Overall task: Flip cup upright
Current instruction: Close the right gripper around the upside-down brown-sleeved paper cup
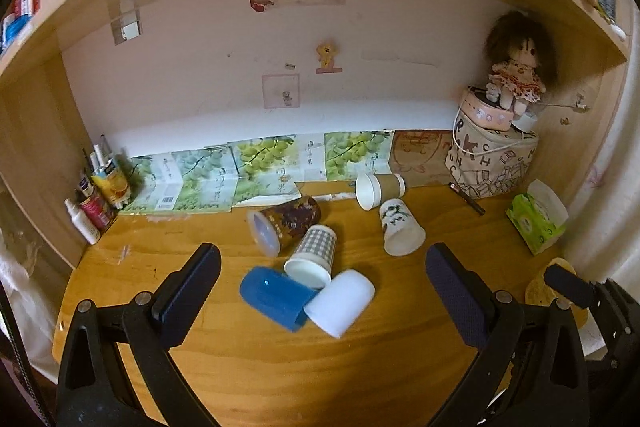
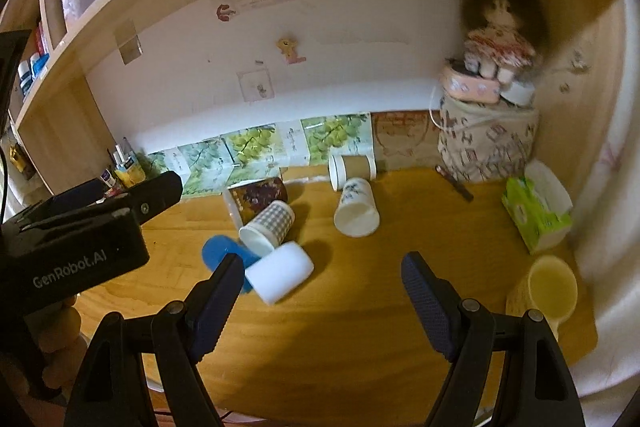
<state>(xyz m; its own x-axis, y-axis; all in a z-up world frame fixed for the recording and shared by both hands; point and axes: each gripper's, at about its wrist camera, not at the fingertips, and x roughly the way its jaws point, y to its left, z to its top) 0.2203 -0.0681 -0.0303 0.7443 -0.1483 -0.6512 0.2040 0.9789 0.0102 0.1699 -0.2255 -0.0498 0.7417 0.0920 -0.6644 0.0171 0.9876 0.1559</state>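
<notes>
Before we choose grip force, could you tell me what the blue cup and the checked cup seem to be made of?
Blue cup: probably plastic, smooth and glossy, with a bright highlight on its side. Checked cup: likely paper, matte printed gingham wall, white rolled rim.

— How many cups are we counting on the desk (image 1: 240, 367)?

— We are counting seven. Six are lying on their sides: the blue cup (image 1: 274, 297), the white cup (image 1: 340, 301), the checked cup (image 1: 314, 255), the brown patterned cup (image 1: 286, 223), the sleeved paper cup (image 1: 380, 189) and the ink-printed cup (image 1: 400, 231).

— And the seventh?

— We are seeing one yellow cup (image 2: 550, 287) standing upright, near right. We are also counting one doll (image 1: 516, 75), one tissue pack (image 1: 534, 221) and two grippers: the left gripper (image 1: 323, 251) and the right gripper (image 2: 322, 261).
</notes>
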